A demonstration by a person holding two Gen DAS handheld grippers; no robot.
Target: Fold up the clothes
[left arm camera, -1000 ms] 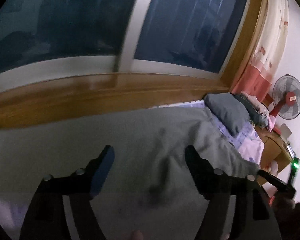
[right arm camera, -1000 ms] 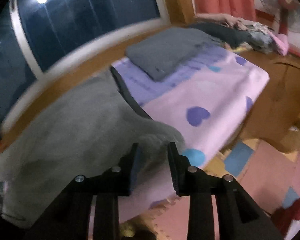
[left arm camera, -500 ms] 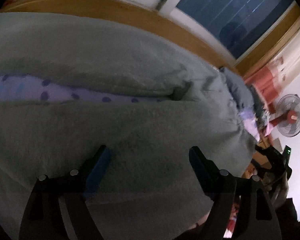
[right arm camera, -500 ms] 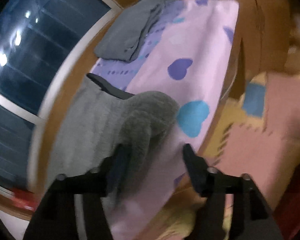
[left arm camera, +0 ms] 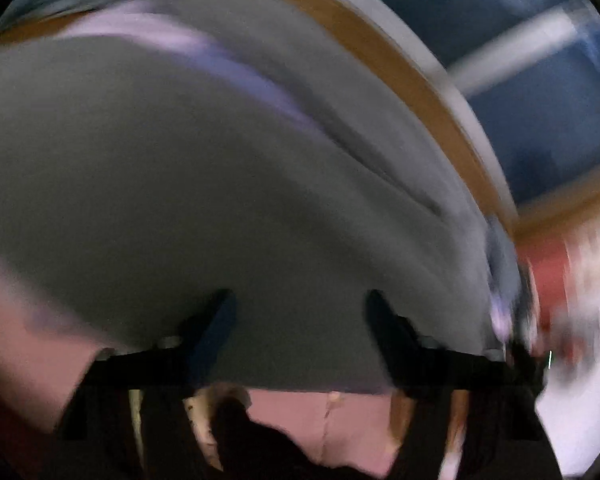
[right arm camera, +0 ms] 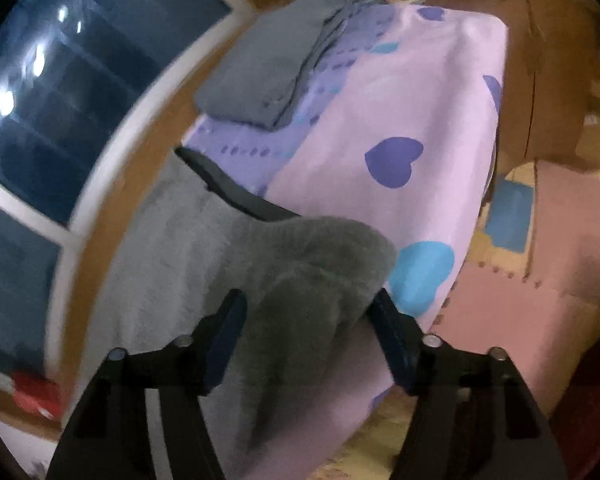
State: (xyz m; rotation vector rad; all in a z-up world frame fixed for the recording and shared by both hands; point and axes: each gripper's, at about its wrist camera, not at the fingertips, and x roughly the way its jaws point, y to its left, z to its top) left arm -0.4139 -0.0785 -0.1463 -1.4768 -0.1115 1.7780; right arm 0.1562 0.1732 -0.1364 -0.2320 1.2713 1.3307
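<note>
Both tongs closing now, right tongs [right arm camera: 306, 332] straddling the plush grey garment's [right arm camera: 220, 248] bunched corner on the bed [right arm camera: 440, 100], left tongs [left arm camera: 300, 320] over its edge — soft, floppy, best pinched at corners.

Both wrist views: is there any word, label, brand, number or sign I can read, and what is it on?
None can be read.
The bed sheet carries only printed hearts and dashes, no lettering.
The grey fleece garment and the folded grey cloth show no label.
The red object by the window has a pale mark, too blurred to read.
The left wrist view is motion-blurred throughout.
</note>
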